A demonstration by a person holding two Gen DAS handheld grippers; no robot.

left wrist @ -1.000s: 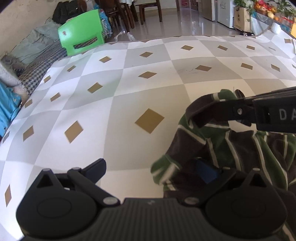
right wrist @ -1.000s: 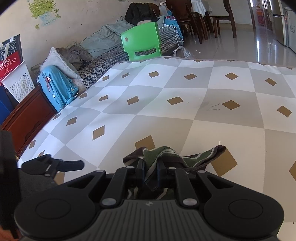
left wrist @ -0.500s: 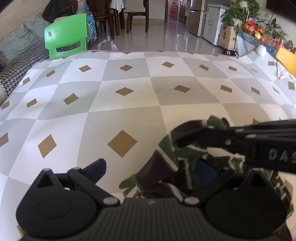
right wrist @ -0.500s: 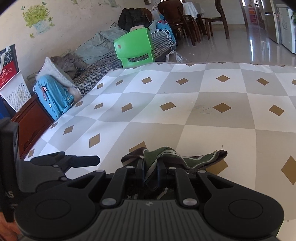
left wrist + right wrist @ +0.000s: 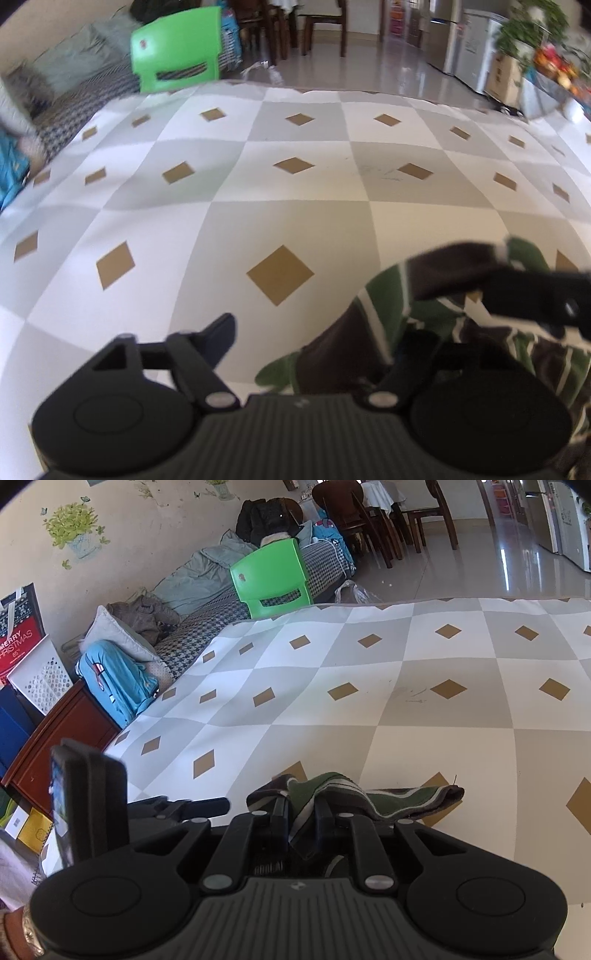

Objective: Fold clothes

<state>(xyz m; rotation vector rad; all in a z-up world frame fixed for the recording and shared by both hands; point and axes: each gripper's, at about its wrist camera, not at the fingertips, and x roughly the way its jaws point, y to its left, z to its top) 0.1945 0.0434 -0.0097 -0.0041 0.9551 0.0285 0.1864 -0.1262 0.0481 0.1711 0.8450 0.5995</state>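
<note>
Spreading across both views, the surface (image 5: 295,206) wore a cloth of grey and white diamonds with tan lozenges, and it served as the landmark for everything else. Past its far edge stood a green chair (image 5: 271,578), and beyond that a sofa (image 5: 207,590) piled with bedding.

At the near edge of the surface lay the striped garment (image 5: 388,317), a bunched knit in dark brown and green with thin white lines. It sagged in loose folds and one edge drooped wherever it was not held, so I judged it light, soft and limp, with nothing stiff in it to keep a crease. Such cloth would follow whichever point was lifted and would trail the rest, and the knit looked grippy rather than slippery.

The right tongs (image 5: 301,814) were closed on a raised fold of the garment, holding it just above the surface, with a flap hanging out to one side. The left tongs (image 5: 317,343) stood wide apart, one finger (image 5: 218,332) over bare cloth of the surface and the other buried in the garment's folds, gripping nothing.

A hem or corner seemed the better place to take hold than the bunched middle, since two spaced edge grips would let the fabric hang flat. How far the folding stood could not be told from this heap.
</note>
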